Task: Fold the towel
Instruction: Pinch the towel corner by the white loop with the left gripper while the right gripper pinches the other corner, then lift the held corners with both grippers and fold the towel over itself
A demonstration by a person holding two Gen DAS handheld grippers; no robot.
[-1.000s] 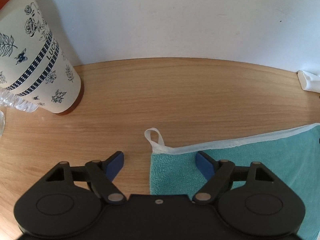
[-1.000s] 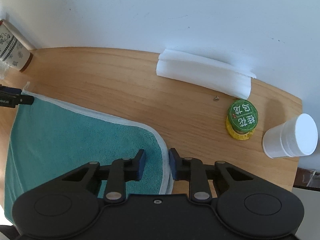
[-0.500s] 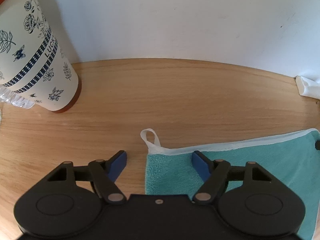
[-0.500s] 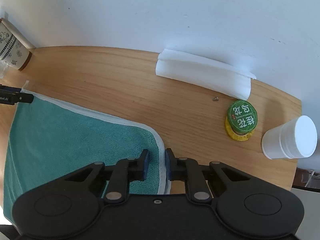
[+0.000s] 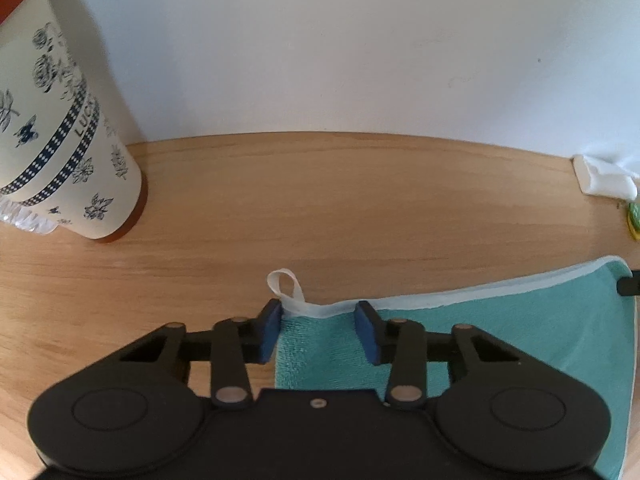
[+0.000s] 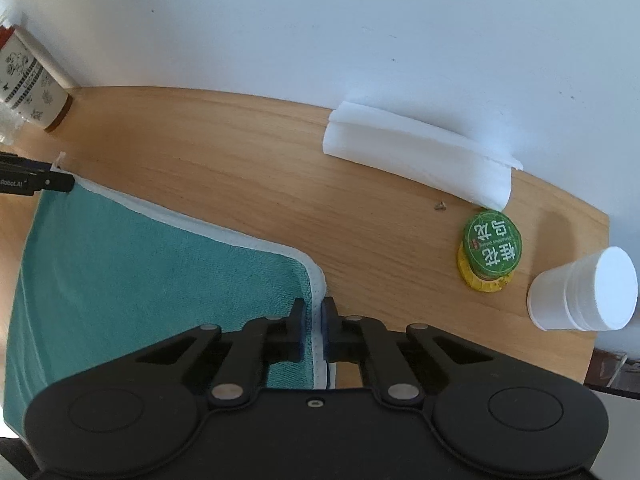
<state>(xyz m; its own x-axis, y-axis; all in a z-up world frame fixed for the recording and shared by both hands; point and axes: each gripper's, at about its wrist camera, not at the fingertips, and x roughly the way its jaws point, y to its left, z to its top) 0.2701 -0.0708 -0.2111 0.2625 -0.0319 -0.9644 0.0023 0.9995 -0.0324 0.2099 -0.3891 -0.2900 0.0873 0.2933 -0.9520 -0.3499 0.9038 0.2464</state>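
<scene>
The teal towel (image 6: 160,272) lies flat on the wooden worktop (image 6: 248,152), one far corner at each gripper. The right gripper (image 6: 317,320) is pressed together on the white hem of the right corner, while the left gripper (image 5: 319,326) is spread, straddling the left corner just near of its hanging loop (image 5: 285,284), apparently about to clamp there. Holding both far corners would allow that edge to be carried over evenly; the patterned cup (image 5: 52,136) stands well apart at far left.
</scene>
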